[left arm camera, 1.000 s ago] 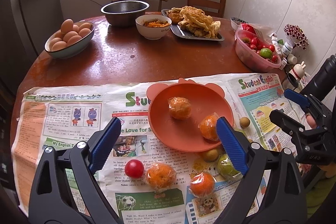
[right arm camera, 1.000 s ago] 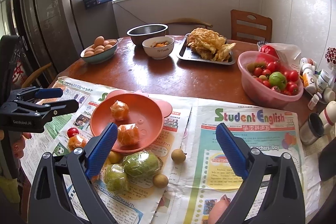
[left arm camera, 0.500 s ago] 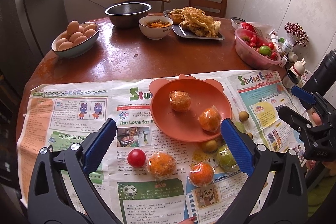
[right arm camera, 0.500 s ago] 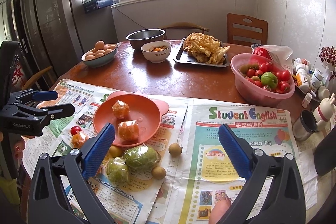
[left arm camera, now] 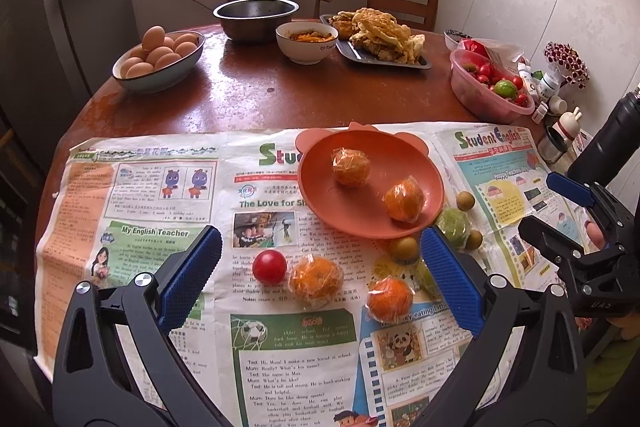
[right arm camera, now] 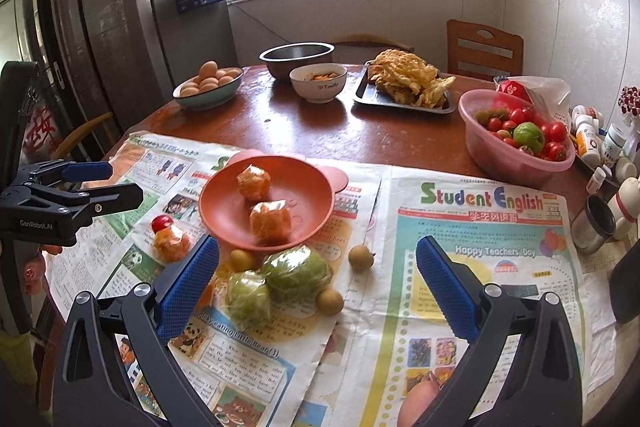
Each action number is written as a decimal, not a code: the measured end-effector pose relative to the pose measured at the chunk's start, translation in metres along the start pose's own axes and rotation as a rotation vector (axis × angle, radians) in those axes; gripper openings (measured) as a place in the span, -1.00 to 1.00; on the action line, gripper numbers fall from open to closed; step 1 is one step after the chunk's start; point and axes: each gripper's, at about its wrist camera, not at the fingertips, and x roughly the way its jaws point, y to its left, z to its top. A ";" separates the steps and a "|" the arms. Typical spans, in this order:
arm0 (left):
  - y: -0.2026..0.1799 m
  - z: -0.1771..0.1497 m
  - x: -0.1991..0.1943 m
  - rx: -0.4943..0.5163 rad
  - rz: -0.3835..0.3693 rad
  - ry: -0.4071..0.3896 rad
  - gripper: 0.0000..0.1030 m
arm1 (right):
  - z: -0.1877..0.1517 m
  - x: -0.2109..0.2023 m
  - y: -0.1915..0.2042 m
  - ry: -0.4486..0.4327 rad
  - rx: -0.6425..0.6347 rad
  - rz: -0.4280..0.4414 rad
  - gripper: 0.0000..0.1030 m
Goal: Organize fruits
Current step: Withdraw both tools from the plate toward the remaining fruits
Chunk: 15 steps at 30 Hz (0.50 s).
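Two oranges (left arm camera: 351, 167) on plate (left arm camera: 320, 195) (near newspaper's far edge), rest loose; left gripper (left arm camera: 320, 267) and right gripper (right arm camera: 318, 273) spread wide, empty.

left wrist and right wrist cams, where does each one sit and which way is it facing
Left wrist: on the left gripper, looking along its open fingers at the oranges on the newspaper; the right gripper shows at the right edge.
Right wrist: on the right gripper, fingers open over green fruits; the left gripper shows at left.
Both share the orange plate holding two oranges.
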 end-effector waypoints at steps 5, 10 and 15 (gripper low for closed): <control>-0.003 -0.013 0.000 0.009 -0.006 0.015 0.82 | -0.012 0.004 0.010 0.026 -0.018 0.013 0.92; -0.005 -0.027 0.005 0.009 -0.016 0.038 0.82 | -0.024 0.011 0.017 0.057 -0.026 0.024 0.92; -0.007 -0.037 0.008 0.013 -0.034 0.059 0.82 | -0.037 0.018 0.022 0.090 -0.036 0.018 0.92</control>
